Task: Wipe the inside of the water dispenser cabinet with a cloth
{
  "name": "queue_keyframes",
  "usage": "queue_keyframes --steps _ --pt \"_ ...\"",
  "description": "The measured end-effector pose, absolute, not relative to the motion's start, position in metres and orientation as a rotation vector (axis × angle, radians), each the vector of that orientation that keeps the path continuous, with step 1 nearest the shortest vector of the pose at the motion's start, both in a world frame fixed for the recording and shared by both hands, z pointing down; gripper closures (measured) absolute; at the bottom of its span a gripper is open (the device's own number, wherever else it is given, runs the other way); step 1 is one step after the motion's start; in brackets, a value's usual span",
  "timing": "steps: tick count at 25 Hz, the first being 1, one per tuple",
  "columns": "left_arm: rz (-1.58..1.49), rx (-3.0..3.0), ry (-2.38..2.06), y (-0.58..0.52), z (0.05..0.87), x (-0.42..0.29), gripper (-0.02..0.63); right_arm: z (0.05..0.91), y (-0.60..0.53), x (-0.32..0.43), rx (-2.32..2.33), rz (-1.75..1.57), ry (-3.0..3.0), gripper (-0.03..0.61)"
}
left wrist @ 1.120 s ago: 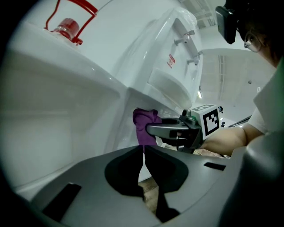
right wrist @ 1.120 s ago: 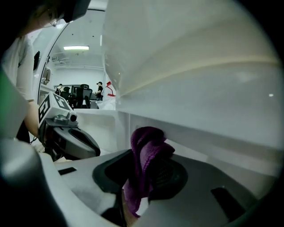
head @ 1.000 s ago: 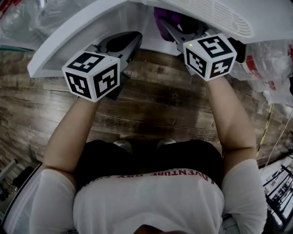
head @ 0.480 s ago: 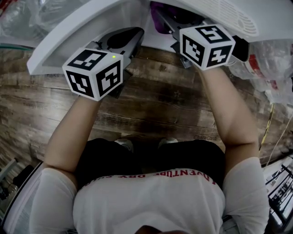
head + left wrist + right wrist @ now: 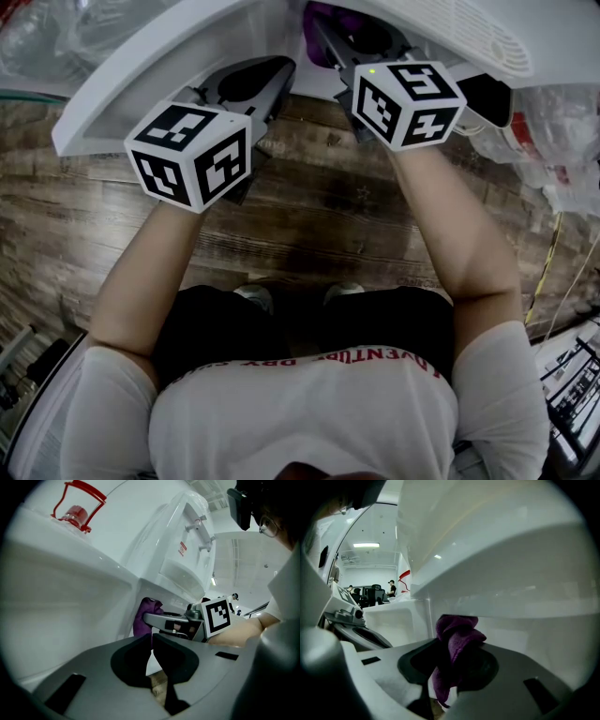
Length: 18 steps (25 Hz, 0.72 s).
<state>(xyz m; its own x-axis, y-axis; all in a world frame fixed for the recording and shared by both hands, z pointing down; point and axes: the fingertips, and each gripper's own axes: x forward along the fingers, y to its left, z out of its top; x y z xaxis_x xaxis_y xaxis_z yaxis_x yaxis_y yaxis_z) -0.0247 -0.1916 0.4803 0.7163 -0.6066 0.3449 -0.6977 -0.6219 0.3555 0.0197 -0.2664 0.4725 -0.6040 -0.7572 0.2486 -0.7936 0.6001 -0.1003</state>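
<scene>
Head view: my right claw (image 5: 328,37) reaches under the water dispenser cabinet (image 5: 469,33). The white housing cuts off its tips and most of the purple cloth (image 5: 323,14), so the wiped surface is hidden.

Left gripper view: the left claw (image 5: 152,641) is pressed together on nothing, just beside the right one. A careless swing could bump it.

Right gripper view: the right claw pinches the cloth as a bunched wad at its tips. I judge that dragging it over an edge could tug it loose. I cannot tell whether it touches the wall ahead.
</scene>
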Motion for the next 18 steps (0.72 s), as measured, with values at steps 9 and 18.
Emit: queue_keyframes --steps 9,18 --pt "0.260 2.451 -0.996 -0.191 0.482 -0.024 0.578 0.489 -0.264 0.018 1.289 0.280 -2.618 0.468" --pt "0.279 2.458 -0.985 -0.188 0.485 -0.021 0.579 0.522 -0.260 0.019 1.271 0.299 -2.558 0.468"
